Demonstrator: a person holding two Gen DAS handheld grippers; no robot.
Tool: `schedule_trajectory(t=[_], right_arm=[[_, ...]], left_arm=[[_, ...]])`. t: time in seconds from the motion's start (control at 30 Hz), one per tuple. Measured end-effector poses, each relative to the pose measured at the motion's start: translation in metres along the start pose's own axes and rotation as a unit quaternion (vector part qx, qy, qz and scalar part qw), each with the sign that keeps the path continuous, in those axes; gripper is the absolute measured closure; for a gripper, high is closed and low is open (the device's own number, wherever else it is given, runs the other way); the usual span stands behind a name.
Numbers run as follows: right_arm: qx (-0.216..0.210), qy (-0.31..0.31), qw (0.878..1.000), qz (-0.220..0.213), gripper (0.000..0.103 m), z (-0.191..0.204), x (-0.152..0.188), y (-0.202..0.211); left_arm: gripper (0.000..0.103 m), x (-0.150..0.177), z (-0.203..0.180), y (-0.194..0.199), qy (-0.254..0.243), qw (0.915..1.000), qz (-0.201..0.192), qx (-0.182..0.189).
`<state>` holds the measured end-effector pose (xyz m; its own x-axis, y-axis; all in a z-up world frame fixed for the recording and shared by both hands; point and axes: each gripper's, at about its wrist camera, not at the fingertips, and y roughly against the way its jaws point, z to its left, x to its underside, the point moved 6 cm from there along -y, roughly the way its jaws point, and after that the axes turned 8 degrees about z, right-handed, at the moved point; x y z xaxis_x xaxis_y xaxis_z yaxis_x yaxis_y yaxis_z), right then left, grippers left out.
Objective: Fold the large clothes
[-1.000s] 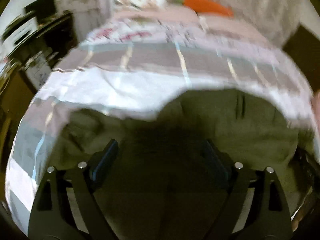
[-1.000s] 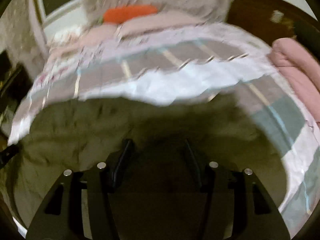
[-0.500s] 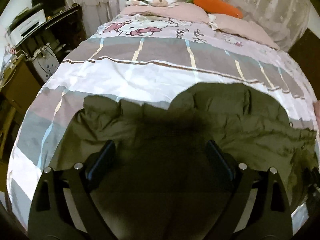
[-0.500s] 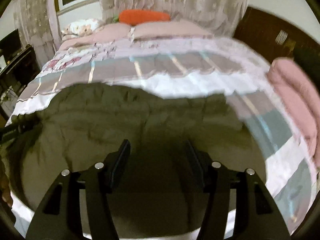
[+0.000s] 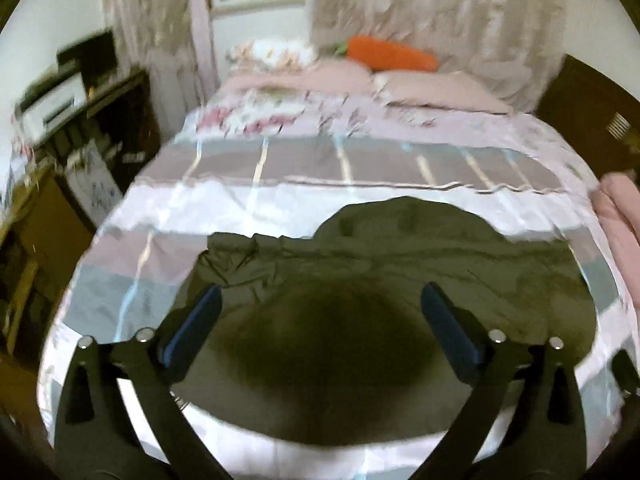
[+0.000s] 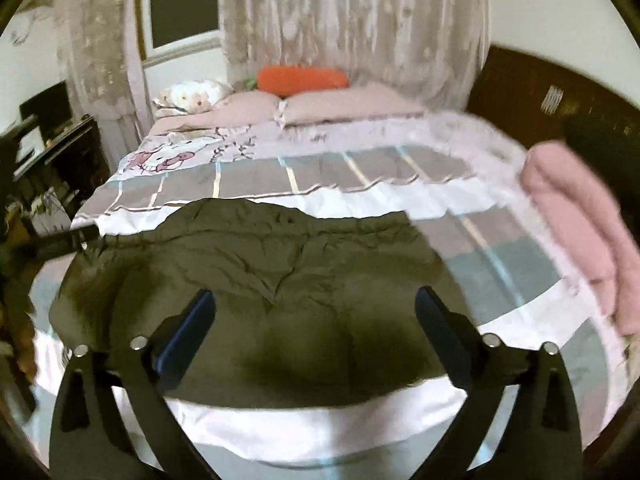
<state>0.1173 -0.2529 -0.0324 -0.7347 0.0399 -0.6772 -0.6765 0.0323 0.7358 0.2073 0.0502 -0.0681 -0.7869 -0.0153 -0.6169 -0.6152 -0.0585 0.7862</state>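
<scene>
On the striped duvet (image 6: 360,176), olive garment (image 6: 260,264), cartoon print's lettering unreadable

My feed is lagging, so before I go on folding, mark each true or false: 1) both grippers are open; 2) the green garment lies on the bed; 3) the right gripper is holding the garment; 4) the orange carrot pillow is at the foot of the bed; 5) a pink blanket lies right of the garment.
1) True: left gripper and right gripper are open.
2) True: the green garment lies on the bed.
3) False: nothing is between its fingers.
4) False: the carrot pillow is by the far pillows.
5) True: pink blanket.
</scene>
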Motion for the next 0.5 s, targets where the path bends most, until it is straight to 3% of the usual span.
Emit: schedule_trajectory(t=[0.2,0.33,0.4,0.5], right_arm=[[-0.002,0.004,1.0,0.018,0.001,0.0,0.03,0.014],[0.05,-0.013,0.998,-0.019,0.001,-0.011,0.038,0.038],[0.047,-0.018,0.998,-0.037,0.001,-0.013,0.037,0.047],[0.038,-0.014,0.997,-0.061,0.001,-0.01,0.039,0.059]], left_arm=[[0.002,0.052,-0.037,0.076,-0.075,0.9958,-0.047,-0.022],[0.002,0.081,-0.049,0.121,-0.065,0.9955,-0.068,0.01],[0.002,0.096,-0.052,0.136,-0.059,0.9954,-0.068,0.033],[0.002,0.111,-0.054,0.149,-0.061,0.9944,-0.08,0.029]])
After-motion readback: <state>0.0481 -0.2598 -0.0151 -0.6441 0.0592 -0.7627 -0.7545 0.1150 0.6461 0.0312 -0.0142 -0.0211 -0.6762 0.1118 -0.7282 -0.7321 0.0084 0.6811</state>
